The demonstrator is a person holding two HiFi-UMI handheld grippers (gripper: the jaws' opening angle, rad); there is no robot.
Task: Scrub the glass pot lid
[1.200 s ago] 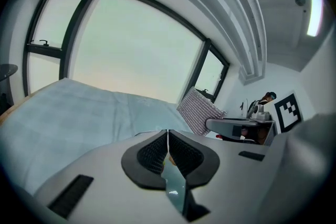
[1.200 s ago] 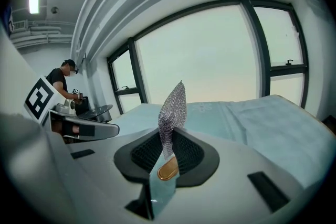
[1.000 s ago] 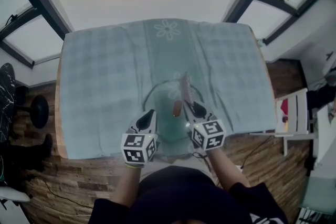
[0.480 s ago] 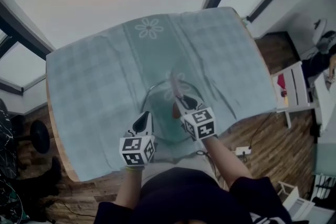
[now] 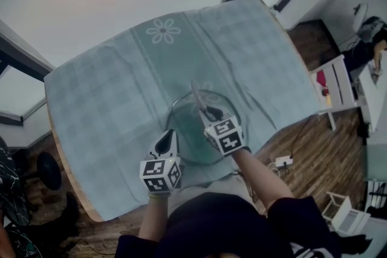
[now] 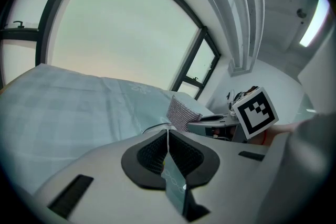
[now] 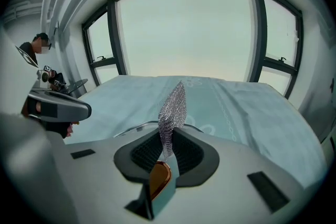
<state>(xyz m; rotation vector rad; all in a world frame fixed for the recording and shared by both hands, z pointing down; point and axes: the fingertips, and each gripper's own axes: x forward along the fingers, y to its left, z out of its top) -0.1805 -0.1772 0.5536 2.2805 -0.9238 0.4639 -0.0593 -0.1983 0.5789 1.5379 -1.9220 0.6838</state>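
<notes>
Right gripper (image 5: 210, 112) pinches the scrubber (image 5: 196, 92), pointing 12 o'clock over the lid (image 5: 187, 139). Left gripper (image 5: 169, 136), closed, sits at its 8 o'clock rim.

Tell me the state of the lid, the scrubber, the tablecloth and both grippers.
tablecloth: spread out, creased
glass pot lid: lying flat on the tablecloth
left gripper: jaws shut, at the glass pot lid's rim
right gripper: jaws shut on the mesh scrubber
mesh scrubber: clamped, sticking out ahead of the jaws
</notes>
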